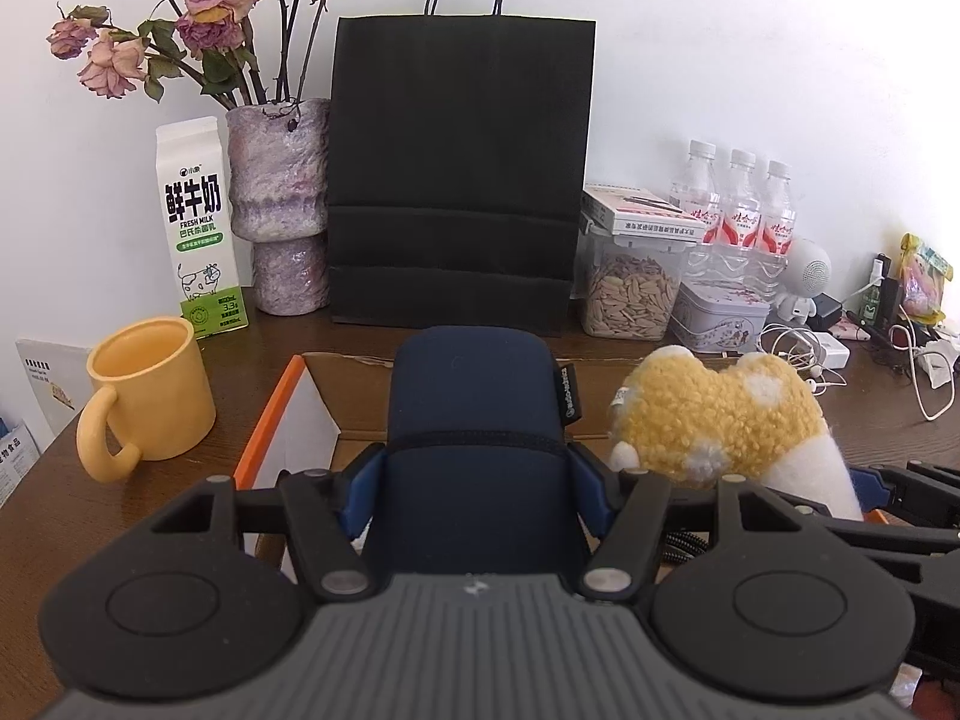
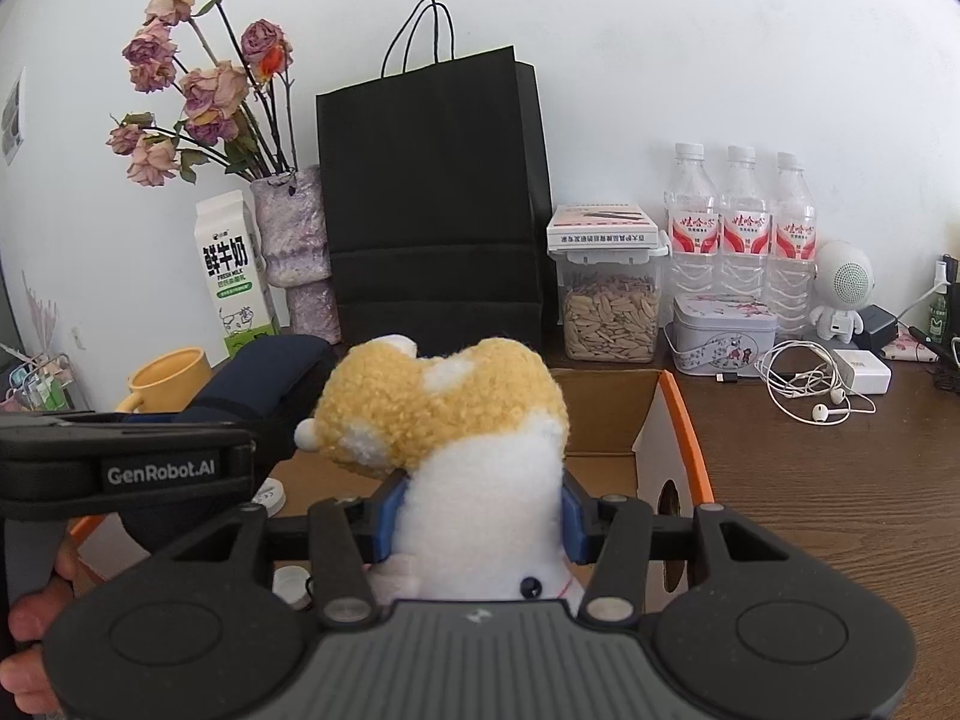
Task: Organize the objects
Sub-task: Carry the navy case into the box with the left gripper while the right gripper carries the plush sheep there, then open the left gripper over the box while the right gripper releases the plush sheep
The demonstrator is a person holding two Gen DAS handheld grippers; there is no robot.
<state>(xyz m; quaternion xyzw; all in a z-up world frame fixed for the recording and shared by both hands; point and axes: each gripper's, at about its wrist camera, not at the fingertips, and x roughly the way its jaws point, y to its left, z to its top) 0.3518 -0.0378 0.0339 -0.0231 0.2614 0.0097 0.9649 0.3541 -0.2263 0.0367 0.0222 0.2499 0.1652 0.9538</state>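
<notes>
My left gripper [image 1: 474, 480] is shut on a navy fabric pouch [image 1: 474, 414], its blue pads pressing both sides. The pouch hangs over an open cardboard box with an orange rim [image 1: 267, 414]. My right gripper [image 2: 480, 519] is shut on a plush toy [image 2: 456, 420] with a yellow curly top and white body, held above the same box [image 2: 684, 426]. In the left wrist view the plush toy [image 1: 714, 414] shows at the right, beside the pouch. In the right wrist view the pouch [image 2: 264, 384] and the left gripper's black body [image 2: 138, 468] are at the left, with a hand below.
At the back stand a black paper bag [image 1: 462, 180], a milk carton [image 1: 198, 222], a vase of dried roses [image 1: 279, 204], a seed jar [image 1: 630, 294], three water bottles [image 1: 738, 210] and a tin [image 1: 720, 312]. A yellow mug [image 1: 150, 390] sits left of the box. Earphones and chargers [image 2: 822, 384] lie at right.
</notes>
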